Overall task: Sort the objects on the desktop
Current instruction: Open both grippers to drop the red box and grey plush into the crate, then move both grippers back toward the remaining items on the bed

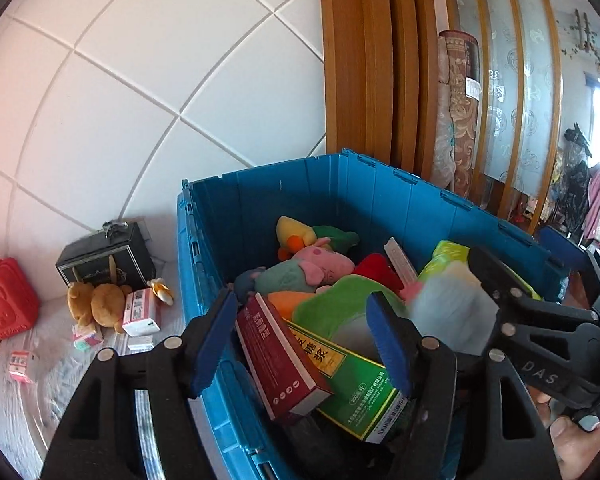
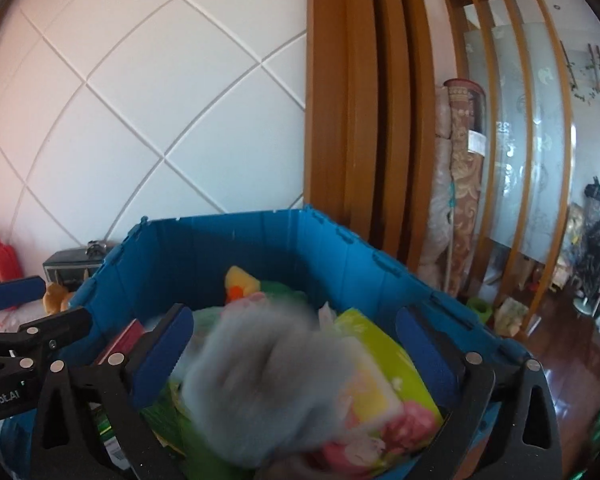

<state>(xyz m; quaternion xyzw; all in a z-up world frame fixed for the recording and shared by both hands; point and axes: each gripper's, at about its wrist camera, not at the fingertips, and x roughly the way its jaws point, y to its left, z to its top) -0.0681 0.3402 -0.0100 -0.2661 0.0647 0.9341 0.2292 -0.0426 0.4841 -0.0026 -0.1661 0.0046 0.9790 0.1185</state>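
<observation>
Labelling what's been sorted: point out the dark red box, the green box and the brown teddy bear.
dark red box (image 1: 278,354): left wrist view, on its broad red face.
green box (image 1: 350,384): left wrist view, on its top face.
brown teddy bear (image 1: 100,304): left wrist view, on its body.

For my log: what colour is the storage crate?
Blue crate; clearest in the left wrist view.

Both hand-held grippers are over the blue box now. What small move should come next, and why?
Probably lift the right hand-held gripper up and back from the blue crate. Its fingers stand wide open, and a blurred grey soft item lies between them over the pile, seemingly just let go. More things wait outside on the table: a brown teddy bear and small boxes.
</observation>
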